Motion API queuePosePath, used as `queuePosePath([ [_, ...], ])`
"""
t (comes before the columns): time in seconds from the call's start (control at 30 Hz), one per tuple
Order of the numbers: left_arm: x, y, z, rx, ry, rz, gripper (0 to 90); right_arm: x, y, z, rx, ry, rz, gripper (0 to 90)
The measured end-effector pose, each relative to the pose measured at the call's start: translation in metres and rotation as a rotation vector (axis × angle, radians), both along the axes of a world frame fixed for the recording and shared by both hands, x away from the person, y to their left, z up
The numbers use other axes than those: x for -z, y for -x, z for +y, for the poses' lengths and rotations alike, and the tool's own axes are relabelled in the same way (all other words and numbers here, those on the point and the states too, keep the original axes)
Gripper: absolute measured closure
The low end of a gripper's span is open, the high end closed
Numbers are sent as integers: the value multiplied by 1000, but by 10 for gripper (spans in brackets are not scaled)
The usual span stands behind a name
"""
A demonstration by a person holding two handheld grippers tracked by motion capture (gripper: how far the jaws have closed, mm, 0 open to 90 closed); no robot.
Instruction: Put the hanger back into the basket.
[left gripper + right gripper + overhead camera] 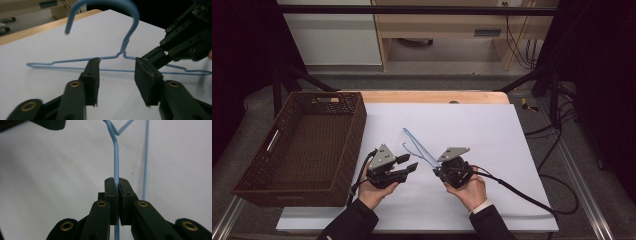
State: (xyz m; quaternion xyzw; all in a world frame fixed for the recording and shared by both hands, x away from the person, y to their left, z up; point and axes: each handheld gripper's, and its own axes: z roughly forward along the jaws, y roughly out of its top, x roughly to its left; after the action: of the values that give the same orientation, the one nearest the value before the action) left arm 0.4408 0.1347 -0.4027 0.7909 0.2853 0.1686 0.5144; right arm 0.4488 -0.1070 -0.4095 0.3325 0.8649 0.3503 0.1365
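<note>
High view looks down on a wooden table (432, 97) covered by a white sheet (492, 150), with a dark woven basket (307, 150) standing on its left part, partly over the sheet's edge; beyond the table stand pale furniture and a dim floor, and black cables (557, 150) trail off to the right; a thin blue wire hanger (418, 146) sits near the middle of the sheet, between the two grippers; the person's forearms in dark sleeves come in from the bottom edge, each hand wrapped around a gripper body; the left gripper (409, 165) points right towards the hanger, its jaws spread apart; left gripper view shows that gripper (117, 75) with the hanger (125, 53) just beyond its pads, the hook rising above the gap, and nothing pressed between the pads; the right gripper (438, 170) points up and left, a grey three-cornered plate on top; right gripper view shows its own jaws (117, 187) pressed together on one straight wire of the hanger (116, 157), which runs away from them to the twisted neck near the top edge, with the white sheet behind.
</note>
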Motion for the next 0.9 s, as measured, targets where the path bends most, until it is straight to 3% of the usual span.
queuePosePath([
  [0.1, -8, 3, 4, 10, -61, -15, 382, -14, -2, -15, -55, -48, 10, 879],
  [0.17, -13, 8, 7, 2, -129, -58, 333, -22, -2, -22, -81, -68, 24, 879],
  [0.2, -13, 8, 7, 2, -129, -58, 301, -22, -2, -22, -81, -68, 24, 879],
  [0.23, -15, 12, 10, 0, -176, -84, 276, -29, -3, -31, -111, -84, 43, 879],
  [0.33, -19, 16, 13, 9, -213, -113, 249, -33, -4, -36, -138, -90, 53, 879],
  [0.37, -22, 18, 15, 22, -245, -134, 237, -37, -3, -40, -175, -101, 73, 879],
  [0.4, -22, 18, 15, 22, -245, -134, 232, -38, -2, -41, -186, -103, 80, 878],
  [0.43, -26, 20, 17, 39, -281, -154, 221, -39, -1, -43, -211, -106, 89, 878],
  [0.6, -33, 23, 17, 71, -312, -197, 199, -42, 3, -45, -270, -107, 119, 878],
  [0.63, -35, 25, 16, 85, -334, -216, 189, -42, 5, -46, -300, -117, 135, 878],
  [0.87, -29, 29, 7, 133, -417, -253, 196, -42, 9, -48, -355, -154, 167, 878],
  [0.9, -24, 30, 1, 145, -457, -270, 200, -42, 11, -47, -366, -162, 182, 878],
])
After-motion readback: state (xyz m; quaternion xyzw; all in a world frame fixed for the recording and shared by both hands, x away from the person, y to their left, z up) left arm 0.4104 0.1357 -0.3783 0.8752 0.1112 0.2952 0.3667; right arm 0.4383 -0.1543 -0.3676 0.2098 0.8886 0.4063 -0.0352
